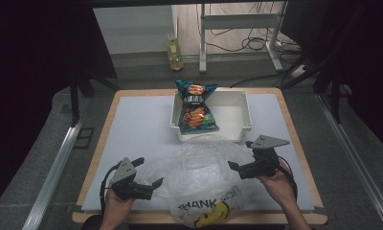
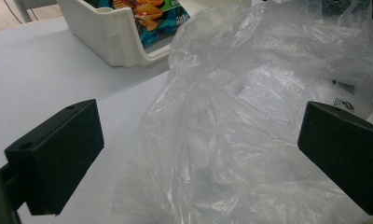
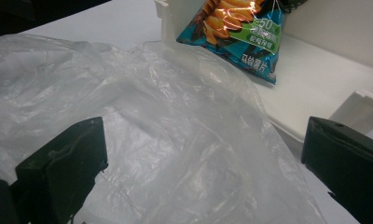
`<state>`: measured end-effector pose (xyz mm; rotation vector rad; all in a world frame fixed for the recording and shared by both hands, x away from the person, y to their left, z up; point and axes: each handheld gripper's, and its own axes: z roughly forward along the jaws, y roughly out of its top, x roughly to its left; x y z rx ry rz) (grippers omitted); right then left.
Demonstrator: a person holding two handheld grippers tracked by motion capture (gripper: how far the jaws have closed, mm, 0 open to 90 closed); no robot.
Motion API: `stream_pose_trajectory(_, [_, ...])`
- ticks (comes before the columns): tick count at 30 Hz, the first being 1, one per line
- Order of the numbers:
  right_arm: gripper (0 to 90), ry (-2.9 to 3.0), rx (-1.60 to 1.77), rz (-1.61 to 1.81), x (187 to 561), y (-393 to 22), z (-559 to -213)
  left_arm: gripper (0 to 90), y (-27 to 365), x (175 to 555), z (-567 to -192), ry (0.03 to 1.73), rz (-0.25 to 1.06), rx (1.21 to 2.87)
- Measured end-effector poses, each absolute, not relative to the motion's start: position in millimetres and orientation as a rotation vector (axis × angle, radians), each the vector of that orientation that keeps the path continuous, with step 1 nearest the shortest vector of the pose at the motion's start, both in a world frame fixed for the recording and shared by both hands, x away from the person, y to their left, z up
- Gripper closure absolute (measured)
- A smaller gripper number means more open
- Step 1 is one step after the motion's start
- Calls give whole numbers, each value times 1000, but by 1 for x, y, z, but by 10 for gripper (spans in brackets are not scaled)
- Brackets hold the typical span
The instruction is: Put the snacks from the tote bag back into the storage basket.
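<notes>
A clear plastic bag with a yellow smiley and "THANK YOU" print lies crumpled on the near half of the table. My left gripper stands open at the bag's left edge, its jaws wide on either side of the plastic. At the bag's right edge my right gripper is open too, with plastic between its spread jaws. A teal bag of chips leans in the white bin behind the plastic bag. The chips and the bin also show in the gripper views.
The table has a pale blue top with a wooden rim. A bottle stands on the floor beyond the far edge, near a white frame and cables. Bare tabletop lies left of the bin.
</notes>
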<state>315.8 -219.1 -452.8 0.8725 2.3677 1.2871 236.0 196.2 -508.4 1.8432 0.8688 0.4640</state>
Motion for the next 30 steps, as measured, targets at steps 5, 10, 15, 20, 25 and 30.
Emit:
stream_pose_trajectory(5, [3,2355,881,1275,312,-224,-453,1,197,236,-508,870,466,1847])
stream_pose_trajectory(10, [3,2345,897,1260,308,-231,-454,3,197,236,-508,872,462,1847])
stream_pose_trajectory(15, [3,2334,899,1252,304,-235,-452,3,198,236,-507,876,464,1847])
stream_pose_trajectory(20, [1,2326,899,1237,299,-239,-452,4,199,235,-506,881,466,1842])
stream_pose_trajectory(25, [0,2306,907,1252,294,-246,-452,4,202,234,-503,884,474,1827])
stream_pose_trajectory(30, [0,2285,901,1273,288,-254,-451,6,203,232,-501,883,481,1829])
